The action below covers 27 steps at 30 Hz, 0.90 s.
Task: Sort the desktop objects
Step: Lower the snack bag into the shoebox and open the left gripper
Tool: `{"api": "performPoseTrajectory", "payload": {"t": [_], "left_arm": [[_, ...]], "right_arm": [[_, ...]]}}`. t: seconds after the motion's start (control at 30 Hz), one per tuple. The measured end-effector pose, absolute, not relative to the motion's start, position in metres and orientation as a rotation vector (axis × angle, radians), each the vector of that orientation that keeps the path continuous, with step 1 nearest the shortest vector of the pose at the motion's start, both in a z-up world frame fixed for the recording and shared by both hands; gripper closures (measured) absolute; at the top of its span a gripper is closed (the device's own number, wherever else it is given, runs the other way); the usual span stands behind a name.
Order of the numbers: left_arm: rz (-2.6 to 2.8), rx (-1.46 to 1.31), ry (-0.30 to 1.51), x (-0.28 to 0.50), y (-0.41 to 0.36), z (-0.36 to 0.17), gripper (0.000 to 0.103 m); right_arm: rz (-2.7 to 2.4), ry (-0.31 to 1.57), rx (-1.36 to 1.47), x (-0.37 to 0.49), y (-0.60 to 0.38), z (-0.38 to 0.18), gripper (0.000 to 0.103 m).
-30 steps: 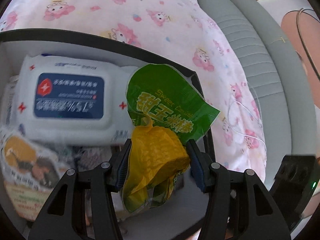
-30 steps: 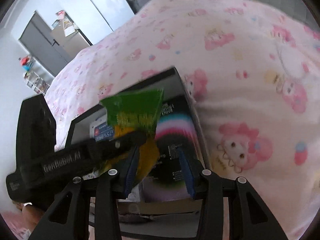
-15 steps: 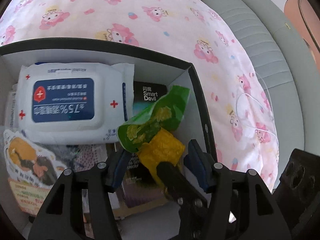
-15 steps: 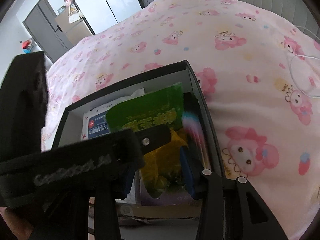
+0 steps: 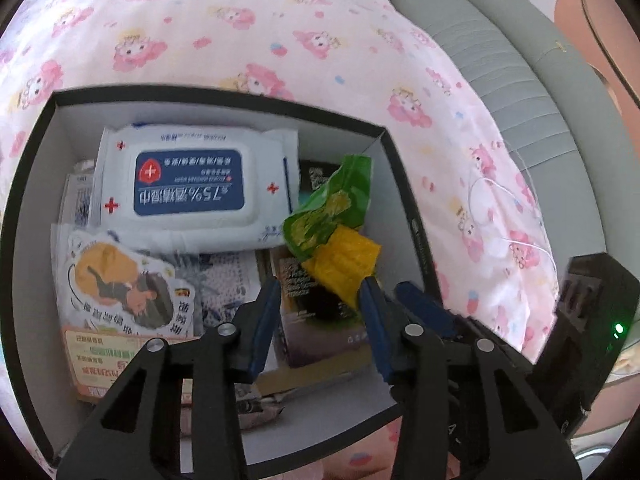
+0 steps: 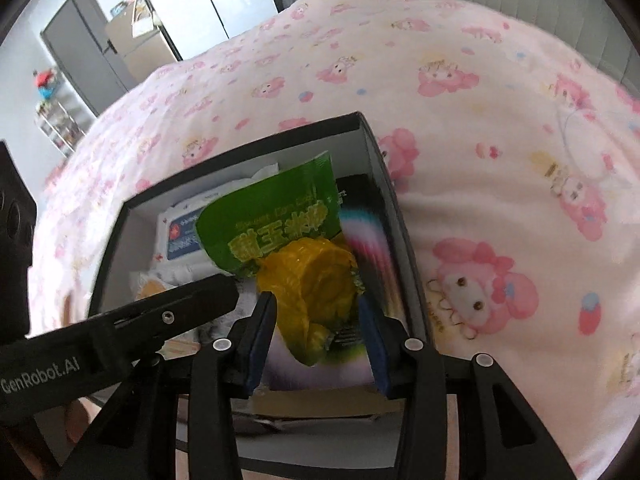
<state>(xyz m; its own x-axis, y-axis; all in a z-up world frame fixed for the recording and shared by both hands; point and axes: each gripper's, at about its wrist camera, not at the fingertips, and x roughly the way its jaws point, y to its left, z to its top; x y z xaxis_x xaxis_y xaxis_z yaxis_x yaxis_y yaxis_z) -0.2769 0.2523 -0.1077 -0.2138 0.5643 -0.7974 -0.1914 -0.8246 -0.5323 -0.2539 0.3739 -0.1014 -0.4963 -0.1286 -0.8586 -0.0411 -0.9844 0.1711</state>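
Left gripper [image 5: 318,304]: my tongs tilt steeply down, jaws parted and just now narrowing, nothing pressed between them.
Right gripper [image 6: 318,318]: tilted steeply down, jaws closed on the green and yellow packet [image 6: 296,248]; my left tong crosses in from 8 o'clock.

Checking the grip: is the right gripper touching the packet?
Touching. Right wrist view: the packet stands in the right gripper, both pads against its yellow part.

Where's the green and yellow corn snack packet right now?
The corn snack packet is between the right gripper pads over the black box, at its right side beside the wet wipes pack; the left gripper has let go.
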Motion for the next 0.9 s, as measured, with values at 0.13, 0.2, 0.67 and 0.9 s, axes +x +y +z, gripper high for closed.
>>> {"api": "performPoseTrajectory", "payload": {"t": [0.13, 0.2, 0.67, 0.9], "left_arm": [[2.076, -1.624, -0.419, -0.282, 0.257, -0.124, 0.062], [2.075, -1.628, -0.425, -0.286, 0.261, -0.129, 0.062], [2.062, -1.637, -0.404, -0.298, 0.277, -0.140, 0.063], [2.071, -1.533, -0.477, -0.271, 0.239, -0.106, 0.063]], "right_arm": [[-2.722, -0.139, 1.561, -0.255, 0.369, -0.103, 0.064], [-2.710, -0.144, 1.574, -0.257, 0.370, -0.106, 0.064], [-2.702, -0.162, 1.560, -0.261, 0.373, -0.108, 0.064], [-2.728, -0.166, 1.448, -0.244, 0.362, -0.084, 0.064]]}}
